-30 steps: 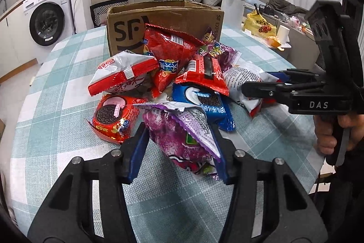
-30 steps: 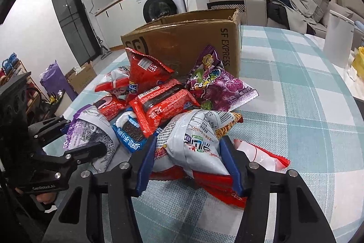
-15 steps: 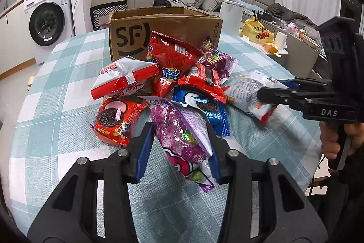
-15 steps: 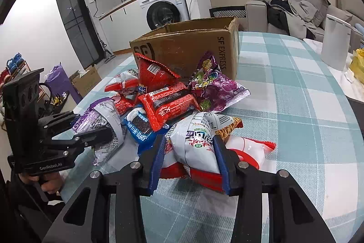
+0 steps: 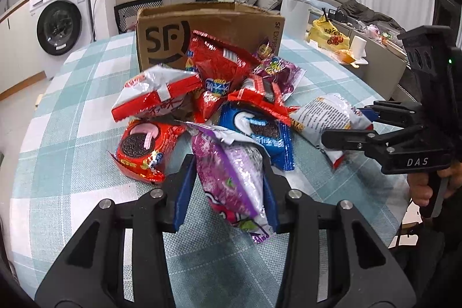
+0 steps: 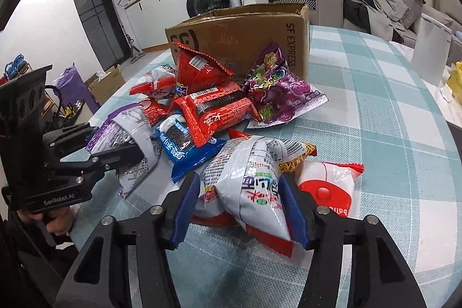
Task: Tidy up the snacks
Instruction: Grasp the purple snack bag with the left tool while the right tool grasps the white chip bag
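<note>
A heap of snack packs lies on the checked table in front of a cardboard box (image 5: 219, 28) (image 6: 239, 39). My left gripper (image 5: 228, 163) (image 6: 127, 155) is shut on a purple snack bag (image 5: 231, 186) (image 6: 127, 132) at the heap's near edge. My right gripper (image 6: 240, 178) (image 5: 346, 124) has its jaws opening around a puffy white-and-red bag (image 6: 248, 192) (image 5: 326, 114), which rests on the cloth between the pads, no longer squeezed. A blue cookie pack (image 5: 260, 132) (image 6: 184, 146) lies between the two bags.
A red cookie pack (image 5: 141, 146), red bags and a purple candy bag (image 6: 277, 94) fill the heap. Another red-and-white pack (image 6: 329, 189) lies right of my right gripper. A white cylinder (image 5: 294, 16) (image 6: 430, 48) stands far right. The checked cloth (image 5: 72, 163) reaches the round table's edge.
The left jaws closed onto the purple bag and have held it since. The right jaws squeezed the white-and-red bag narrow, then widened again, and the bag has puffed back out.
</note>
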{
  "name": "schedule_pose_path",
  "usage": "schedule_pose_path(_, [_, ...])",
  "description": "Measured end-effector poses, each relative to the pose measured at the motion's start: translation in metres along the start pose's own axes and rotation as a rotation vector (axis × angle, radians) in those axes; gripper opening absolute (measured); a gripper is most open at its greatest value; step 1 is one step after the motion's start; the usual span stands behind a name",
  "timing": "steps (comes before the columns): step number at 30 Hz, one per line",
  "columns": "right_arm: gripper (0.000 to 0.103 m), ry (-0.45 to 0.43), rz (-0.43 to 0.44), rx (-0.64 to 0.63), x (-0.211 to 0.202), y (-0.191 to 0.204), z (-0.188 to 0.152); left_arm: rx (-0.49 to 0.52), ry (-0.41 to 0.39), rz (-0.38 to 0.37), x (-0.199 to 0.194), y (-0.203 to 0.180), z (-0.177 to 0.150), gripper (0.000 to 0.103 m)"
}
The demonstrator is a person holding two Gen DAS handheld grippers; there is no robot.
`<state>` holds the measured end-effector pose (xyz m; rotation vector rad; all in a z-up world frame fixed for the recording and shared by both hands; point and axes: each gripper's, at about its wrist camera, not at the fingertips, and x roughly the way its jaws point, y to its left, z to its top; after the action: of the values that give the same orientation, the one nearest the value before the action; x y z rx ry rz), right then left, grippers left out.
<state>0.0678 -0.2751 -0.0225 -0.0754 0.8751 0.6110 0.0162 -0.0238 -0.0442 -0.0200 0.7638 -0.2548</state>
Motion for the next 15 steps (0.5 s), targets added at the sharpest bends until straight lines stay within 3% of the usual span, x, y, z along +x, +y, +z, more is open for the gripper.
schedule_pose_path(6, [0.049,-0.002,-0.009,0.021,0.006,-0.001,0.0,-0.01,-0.001,-0.015,0.001,0.002,0.0,0.036])
schedule_pose_path(15, [0.048,-0.082,0.001,0.023,-0.019,0.0,-0.001,-0.036,-0.069,-0.033,-0.015,0.005,0.005,0.031])
